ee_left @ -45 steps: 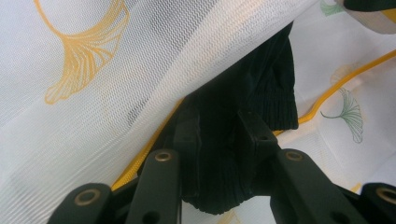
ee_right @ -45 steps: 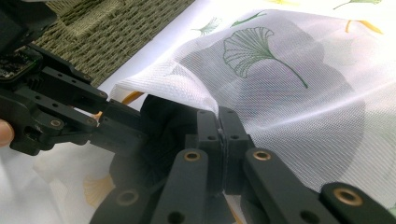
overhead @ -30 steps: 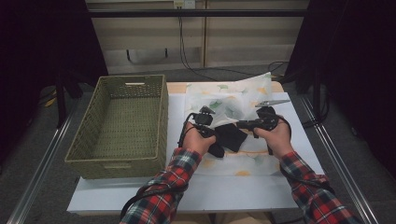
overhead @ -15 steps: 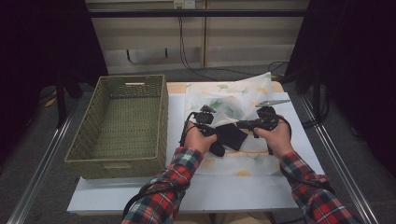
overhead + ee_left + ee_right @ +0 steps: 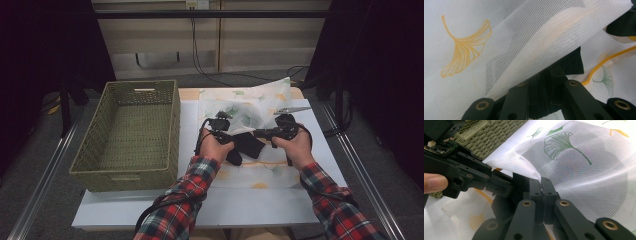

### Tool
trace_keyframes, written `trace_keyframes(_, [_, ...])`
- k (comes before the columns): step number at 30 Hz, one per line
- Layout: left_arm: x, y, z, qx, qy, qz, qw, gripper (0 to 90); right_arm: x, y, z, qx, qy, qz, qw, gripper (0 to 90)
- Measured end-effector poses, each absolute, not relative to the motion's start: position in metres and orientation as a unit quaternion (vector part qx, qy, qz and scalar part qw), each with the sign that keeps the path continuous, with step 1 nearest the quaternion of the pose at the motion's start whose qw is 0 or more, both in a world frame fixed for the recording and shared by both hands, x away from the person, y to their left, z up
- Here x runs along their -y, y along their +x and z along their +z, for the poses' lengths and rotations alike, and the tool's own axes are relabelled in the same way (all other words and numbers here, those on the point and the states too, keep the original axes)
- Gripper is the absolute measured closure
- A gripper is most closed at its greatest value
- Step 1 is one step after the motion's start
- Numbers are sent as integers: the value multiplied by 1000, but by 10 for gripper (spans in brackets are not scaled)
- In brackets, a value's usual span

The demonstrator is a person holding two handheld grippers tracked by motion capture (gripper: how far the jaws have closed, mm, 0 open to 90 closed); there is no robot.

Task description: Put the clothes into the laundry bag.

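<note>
pale panelled wall with trailing cables, dark curtains either side.

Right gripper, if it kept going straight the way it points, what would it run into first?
Most likely the left gripper, which sits right ahead of the right gripper, past the white mesh bag it pinches; beyond lies the wicker basket. Depth is unclear.

Black knit cloth: mostly hidden under white mesh fabric. Left gripper: jaw tips covered by mesh; grip undeterminable. Wicker basket: cut off at frame top.
</note>
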State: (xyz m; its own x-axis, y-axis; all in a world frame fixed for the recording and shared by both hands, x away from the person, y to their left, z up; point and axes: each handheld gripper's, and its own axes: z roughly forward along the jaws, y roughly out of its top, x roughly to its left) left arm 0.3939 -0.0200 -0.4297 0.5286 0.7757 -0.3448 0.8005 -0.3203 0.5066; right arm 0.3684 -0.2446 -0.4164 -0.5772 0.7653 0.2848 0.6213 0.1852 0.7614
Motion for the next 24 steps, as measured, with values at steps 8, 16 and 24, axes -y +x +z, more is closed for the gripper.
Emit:
trace_keyframes(8, [21, 397, -431, -488, 808, -11, 330, 804, 244, 368, -416, -766, 452, 450, 79, 897])
trace_keyframes(16, [20, 402, -429, -491, 801, 1, 344, 818, 243, 368, -416, -767, 451, 450, 80, 897])
trace_keyframes(24, [20, 406, -427, -492, 795, 13, 353, 885, 242, 367, -416, -768, 451, 448, 79, 897])
